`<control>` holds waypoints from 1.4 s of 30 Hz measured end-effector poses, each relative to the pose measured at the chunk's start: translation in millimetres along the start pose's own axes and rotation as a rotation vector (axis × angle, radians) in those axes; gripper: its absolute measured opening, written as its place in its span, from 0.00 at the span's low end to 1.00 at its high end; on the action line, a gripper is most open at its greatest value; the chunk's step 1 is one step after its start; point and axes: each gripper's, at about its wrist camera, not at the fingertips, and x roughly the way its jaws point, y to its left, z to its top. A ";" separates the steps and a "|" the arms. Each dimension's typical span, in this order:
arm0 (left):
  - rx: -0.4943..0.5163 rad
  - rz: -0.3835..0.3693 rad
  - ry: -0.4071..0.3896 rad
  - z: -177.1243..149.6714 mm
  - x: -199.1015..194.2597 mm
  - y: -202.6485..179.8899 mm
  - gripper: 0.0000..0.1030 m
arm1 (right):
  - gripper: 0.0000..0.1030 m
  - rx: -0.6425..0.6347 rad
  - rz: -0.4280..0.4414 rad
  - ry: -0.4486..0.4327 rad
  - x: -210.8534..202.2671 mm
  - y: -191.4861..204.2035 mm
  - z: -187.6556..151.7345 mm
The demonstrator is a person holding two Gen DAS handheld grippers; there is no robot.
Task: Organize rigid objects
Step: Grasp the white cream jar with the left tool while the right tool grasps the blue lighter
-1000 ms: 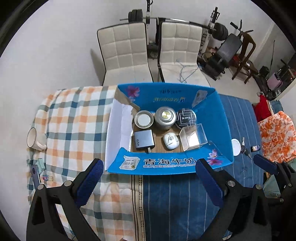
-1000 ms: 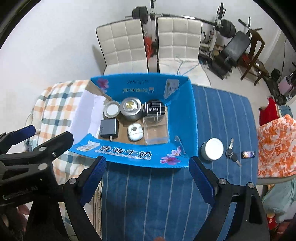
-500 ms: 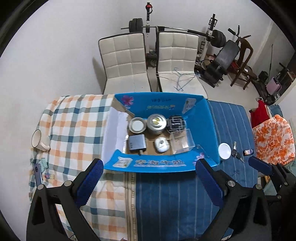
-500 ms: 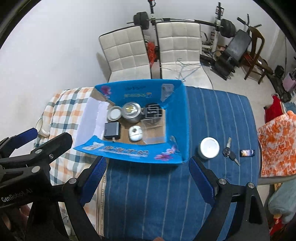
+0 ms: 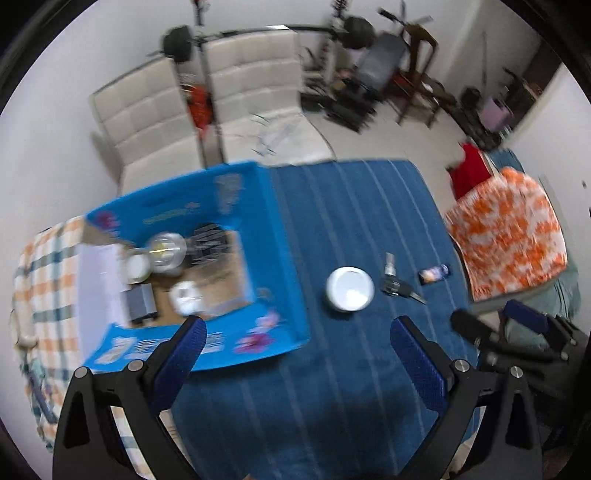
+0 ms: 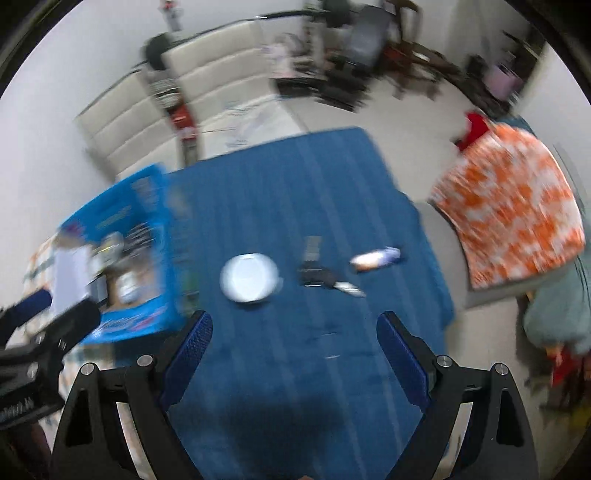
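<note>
While both tools gape wide and empty, the white jar [image 6: 250, 277] sits mid-counter, ahead-left of the right tool [image 6: 295, 341], beside the blue box [image 6: 122, 251].

Both the left gripper [image 5: 293, 338] and right gripper [image 6: 293, 332] hover, fingers spread, empty.

Two white padded chairs [image 5: 207, 110] stood beyond the far edge of the table. A barbell [image 5: 258, 31] and exercise equipment [image 5: 376, 70] occupied the floor behind them. An orange-and-white patterned cloth [image 5: 509, 229] lay past the table's right edge.
</note>
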 end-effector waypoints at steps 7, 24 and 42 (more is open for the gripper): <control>0.058 -0.045 0.100 23.8 86.2 -68.3 0.99 | 0.90 0.191 -0.018 0.103 76.8 -96.6 27.9; -0.018 0.030 0.337 35.7 213.6 -68.7 0.99 | 0.54 0.358 -0.061 0.280 232.0 -124.5 59.6; 0.039 0.070 0.361 14.4 240.9 -83.8 0.66 | 0.26 0.023 -0.155 0.273 223.0 -95.4 37.6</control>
